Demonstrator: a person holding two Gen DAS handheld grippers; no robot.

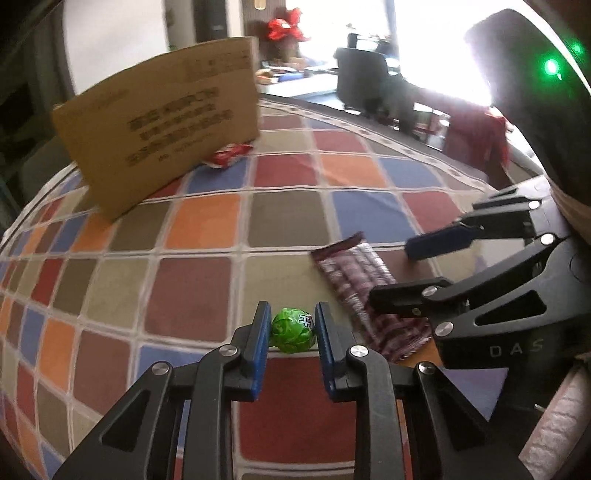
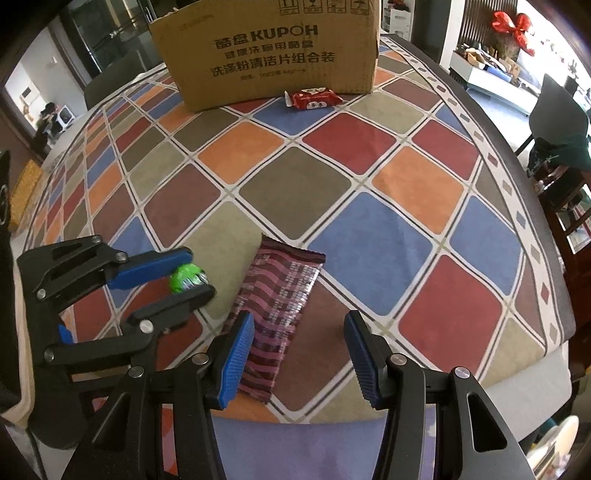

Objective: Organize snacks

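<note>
Purple wrapper [image 2: 275, 314] beside spread jaws

1. A checked tablecloth [image 2: 369, 229] in red, orange, blue and olive squares spreads beneath and ahead of the jaws.
2. A red bow [image 2: 515, 26] hangs far ahead, to the right of the jaws' line.
3. A dark chair [image 2: 557, 110] stands beyond the table's edge, well right of the jaws.
4. A bright window [image 1: 436, 48] glares far ahead.

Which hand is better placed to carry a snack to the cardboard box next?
Left: its hand-held gripper is shut on the green candy. The right hand-held gripper stands open over the purple wrapper.
</note>
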